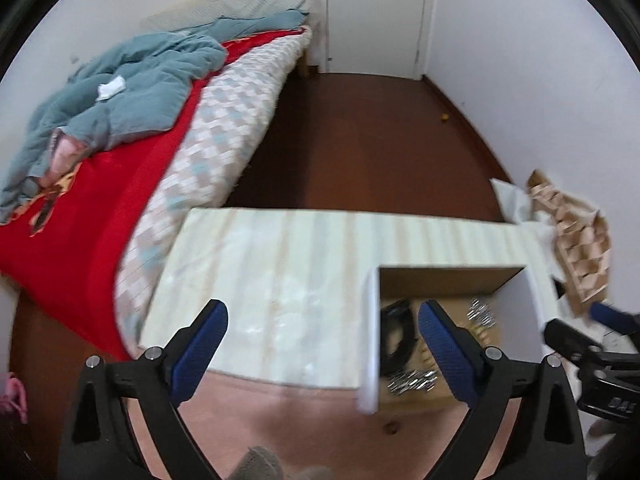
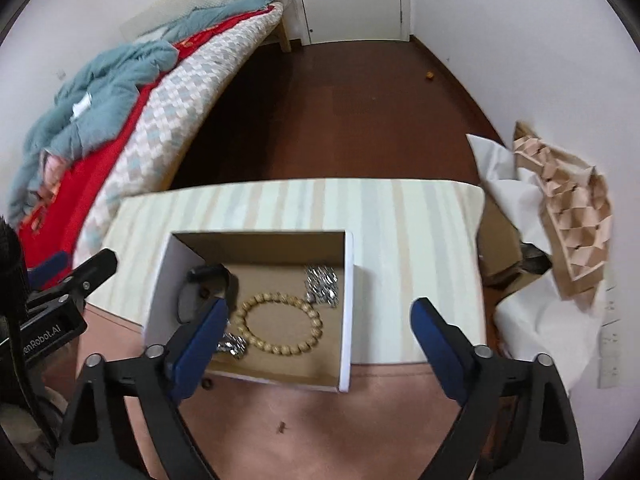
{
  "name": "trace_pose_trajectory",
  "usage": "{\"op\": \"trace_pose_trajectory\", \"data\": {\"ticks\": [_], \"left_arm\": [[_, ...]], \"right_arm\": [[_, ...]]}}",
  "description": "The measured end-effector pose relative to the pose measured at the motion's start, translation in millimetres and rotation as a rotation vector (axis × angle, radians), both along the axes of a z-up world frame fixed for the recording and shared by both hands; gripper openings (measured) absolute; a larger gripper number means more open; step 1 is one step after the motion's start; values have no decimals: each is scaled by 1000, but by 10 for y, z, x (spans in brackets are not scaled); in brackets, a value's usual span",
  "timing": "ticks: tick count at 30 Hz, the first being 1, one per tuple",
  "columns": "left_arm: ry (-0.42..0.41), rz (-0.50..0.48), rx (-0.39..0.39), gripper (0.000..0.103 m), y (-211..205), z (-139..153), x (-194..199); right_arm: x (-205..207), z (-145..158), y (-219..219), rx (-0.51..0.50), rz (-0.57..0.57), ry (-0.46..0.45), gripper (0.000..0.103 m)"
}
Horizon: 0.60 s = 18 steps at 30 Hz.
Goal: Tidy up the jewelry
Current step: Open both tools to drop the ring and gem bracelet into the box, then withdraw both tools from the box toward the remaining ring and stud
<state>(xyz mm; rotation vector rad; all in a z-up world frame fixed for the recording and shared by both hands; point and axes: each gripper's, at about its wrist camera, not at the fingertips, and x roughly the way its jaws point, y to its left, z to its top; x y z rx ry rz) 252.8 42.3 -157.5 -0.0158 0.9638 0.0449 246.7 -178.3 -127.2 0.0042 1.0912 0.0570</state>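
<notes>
A white open box with a brown floor stands on a striped pad. Inside lie a wooden bead bracelet, a silver piece at the back, another silver piece at the front and a black band. My right gripper is open and empty, above the box's front. My left gripper is open and empty, over the pad at the box's left wall. The black band and silver pieces show there too.
A bed with a red cover and a blue blanket lies to the left. Dark floor runs to a white door. Folded cardboard inserts and white paper lie to the right. A pink surface is in front.
</notes>
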Motion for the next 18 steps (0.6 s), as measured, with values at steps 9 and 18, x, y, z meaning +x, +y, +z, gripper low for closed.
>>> {"op": "trace_pose_trajectory", "data": {"ticks": [9, 18], "left_arm": [[14, 9, 67, 98, 2, -36, -333], [-36, -1, 71, 98, -58, 266, -644]], "right_arm": [[-314, 60, 71, -112, -41, -32, 103], [-645, 338, 45, -112, -79, -84, 103]]}}
